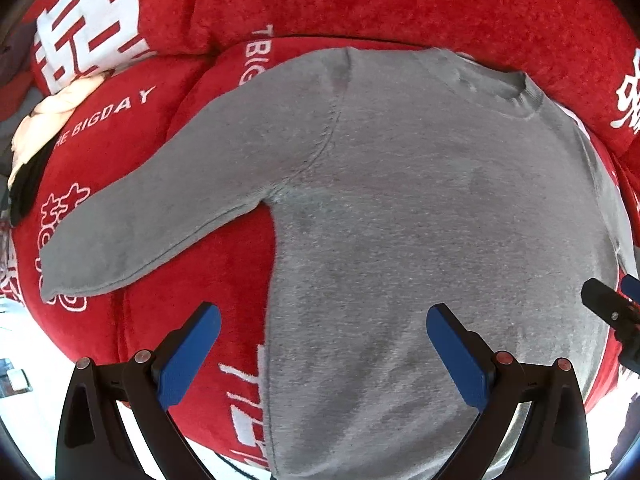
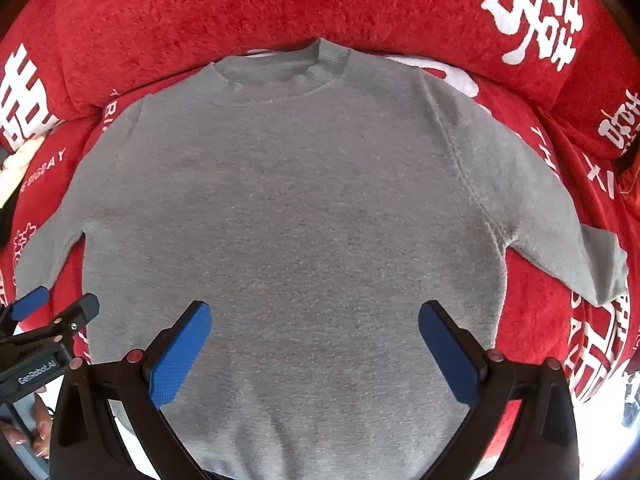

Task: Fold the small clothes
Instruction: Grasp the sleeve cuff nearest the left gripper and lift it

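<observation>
Sweater [image 2: 288,216], grey crew-neck, lies flat and face-up on the red printed blanket [image 2: 240,4], collar away from you, both sleeves angled outward. Your left gripper [image 1: 323,354] hangs over the sweater's left side edge near the hem, fingers spread wide, holding nothing. Your right gripper [image 2: 314,350] hangs above the lower body, fingers spread too. Bare blanket borders every sweater edge.
</observation>
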A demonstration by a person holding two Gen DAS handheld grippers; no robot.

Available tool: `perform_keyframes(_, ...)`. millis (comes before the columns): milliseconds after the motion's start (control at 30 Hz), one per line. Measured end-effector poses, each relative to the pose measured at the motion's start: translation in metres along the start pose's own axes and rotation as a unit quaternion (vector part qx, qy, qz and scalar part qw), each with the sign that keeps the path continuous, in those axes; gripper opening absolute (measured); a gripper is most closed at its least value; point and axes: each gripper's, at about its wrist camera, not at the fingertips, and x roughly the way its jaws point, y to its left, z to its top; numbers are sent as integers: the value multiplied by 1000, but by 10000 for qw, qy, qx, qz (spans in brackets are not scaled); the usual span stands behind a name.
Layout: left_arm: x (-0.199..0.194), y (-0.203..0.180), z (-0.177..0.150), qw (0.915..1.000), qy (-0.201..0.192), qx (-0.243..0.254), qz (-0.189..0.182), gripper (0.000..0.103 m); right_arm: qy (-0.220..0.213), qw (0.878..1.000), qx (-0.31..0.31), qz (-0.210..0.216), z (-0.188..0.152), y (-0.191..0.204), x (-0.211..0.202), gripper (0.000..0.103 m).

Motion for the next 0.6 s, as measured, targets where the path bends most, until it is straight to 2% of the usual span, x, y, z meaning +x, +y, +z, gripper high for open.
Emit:
perform_keyframes(100, 2, 7, -2, 9999, 17, -37, -103, 103, -12, 10000, -92, -7, 3, 11, -3, 103)
perform_keyframes(200, 2, 19, -4, 9992, -17, -192, -356, 103, -67, 9997, -215, 14, 5, 23, -8, 103)
perform_keyframes(333, 7, 60, -8, 9940, -57, -818, -718, 103, -148, 9986, -484, 166, 7, 48, -13, 103)
perform_keyframes(400, 12, 90, -10, 9888, -96, -1223, -853, 103, -155, 9972, -660, 306, 6, 64, -15, 103)
perform_keyframes(533, 25, 163, -19, 9697, -248, -2166, -1102, 103, -121, 9941, -920, 567, 2, 88, -17, 103)
perform_keyframes(600, 36, 199, -30, 9540, -340, -2732, -1184, 103, -84, 9928, -997, 666, 0, 98, -17, 103)
